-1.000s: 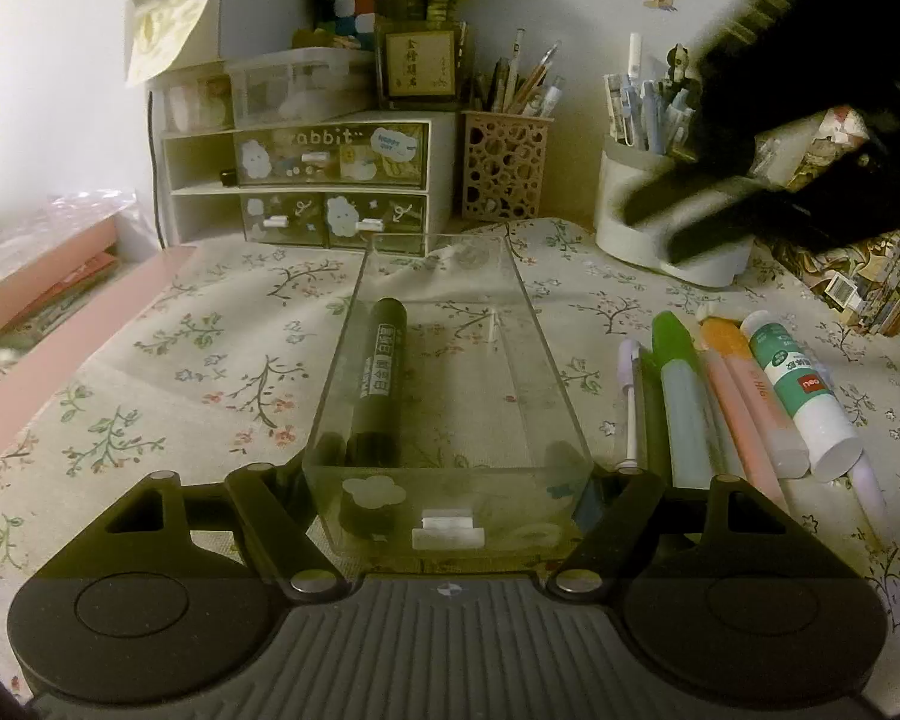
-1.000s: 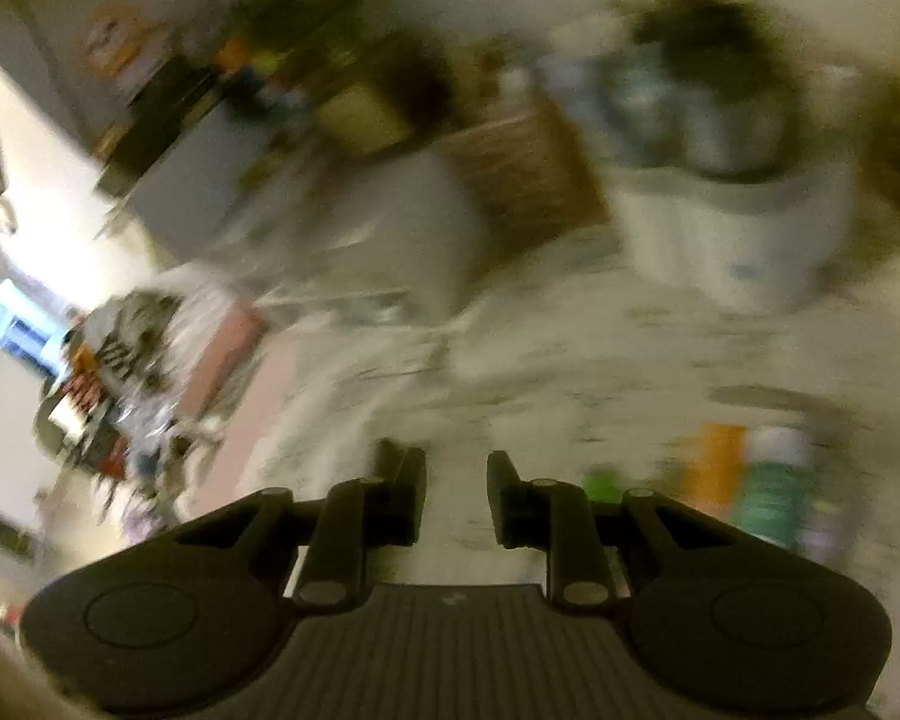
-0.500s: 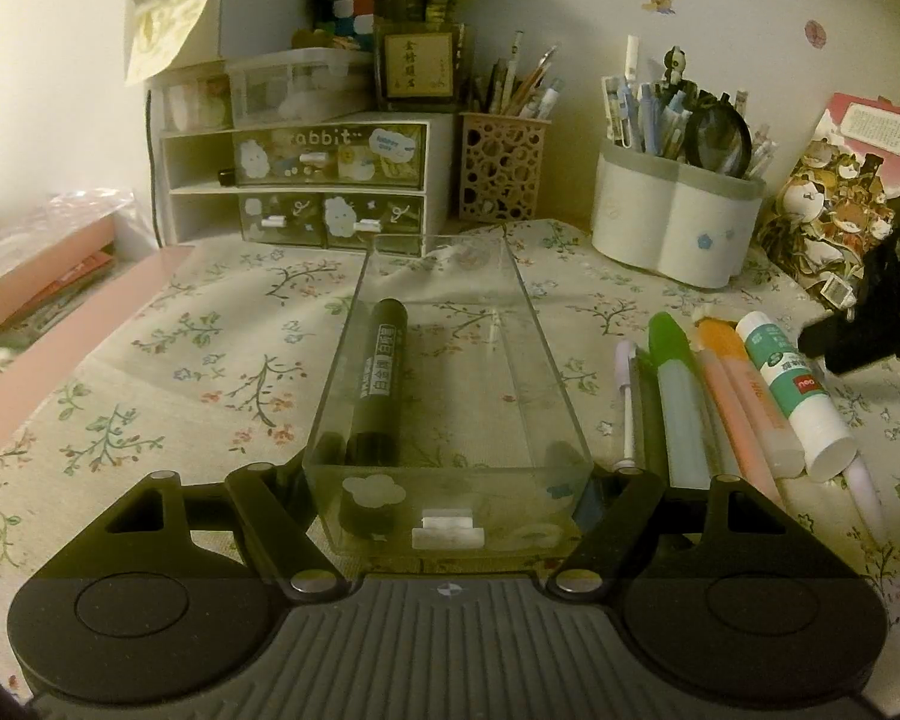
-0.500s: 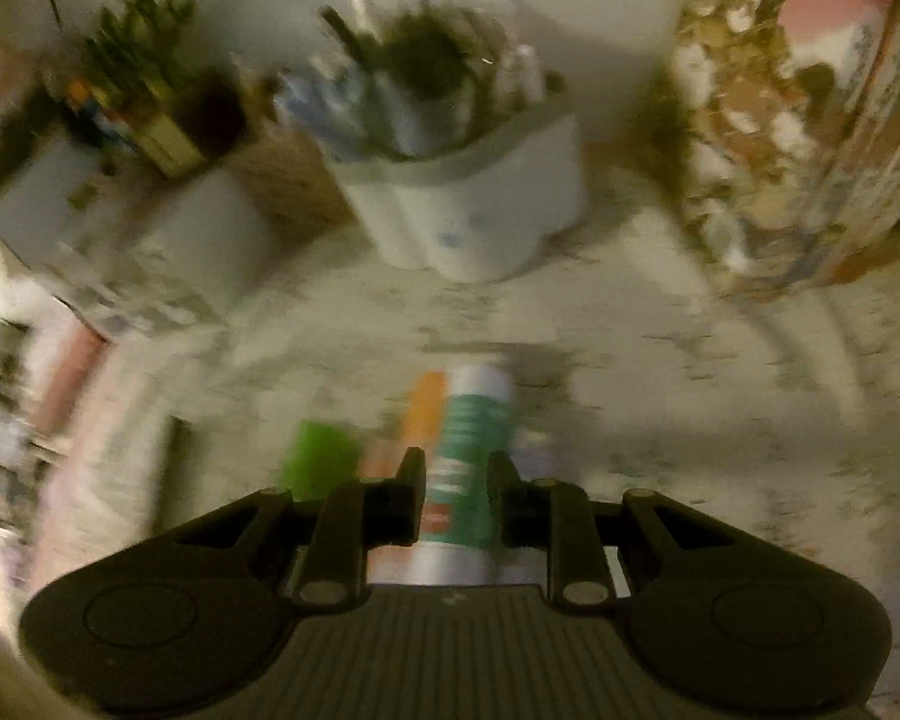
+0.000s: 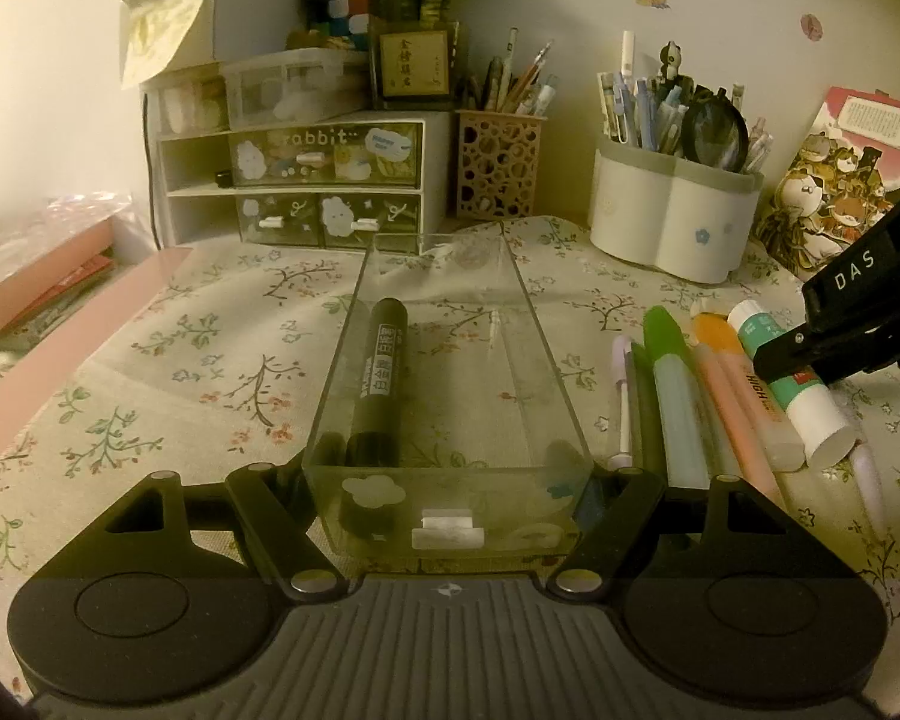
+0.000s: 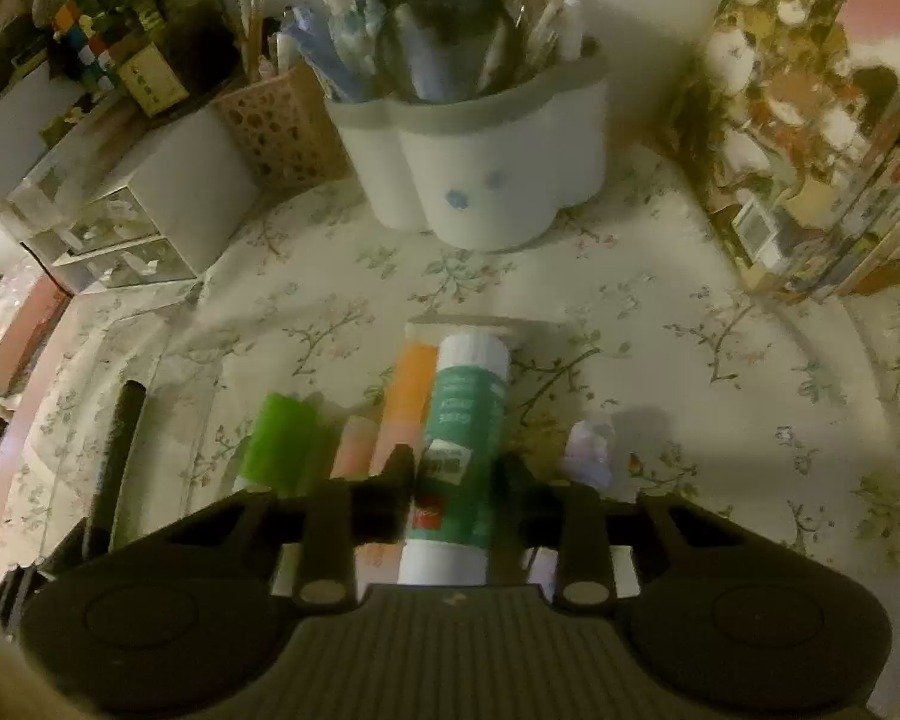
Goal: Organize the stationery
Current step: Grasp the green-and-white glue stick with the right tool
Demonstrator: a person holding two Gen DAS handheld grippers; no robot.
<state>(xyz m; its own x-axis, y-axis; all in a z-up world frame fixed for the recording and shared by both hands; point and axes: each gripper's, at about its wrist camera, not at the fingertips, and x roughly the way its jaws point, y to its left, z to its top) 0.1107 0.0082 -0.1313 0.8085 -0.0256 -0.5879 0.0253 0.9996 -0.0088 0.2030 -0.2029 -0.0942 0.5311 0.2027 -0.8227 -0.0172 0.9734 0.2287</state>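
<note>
— Two grippers at work; what does the left gripper (image 5: 448,480) have?

— Its fingers are spread wide and pressed against both sides of a clear plastic tray (image 5: 561,396) on the floral tablecloth (image 5: 168,372). A black marker (image 5: 381,378) lies inside along the tray's left wall.

— And the right gripper (image 6: 456,474)?

— Its fingers straddle a glue stick (image 6: 465,414), parted, one on each side; whether they touch it I cannot tell.

— How does that glue stick look?

— White tube, green label, white cap, lying flat. It sits right of the tray in a row, beside an orange highlighter (image 5: 732,384), a green highlighter (image 5: 675,384) and a thin white pen (image 5: 624,396).
</note>
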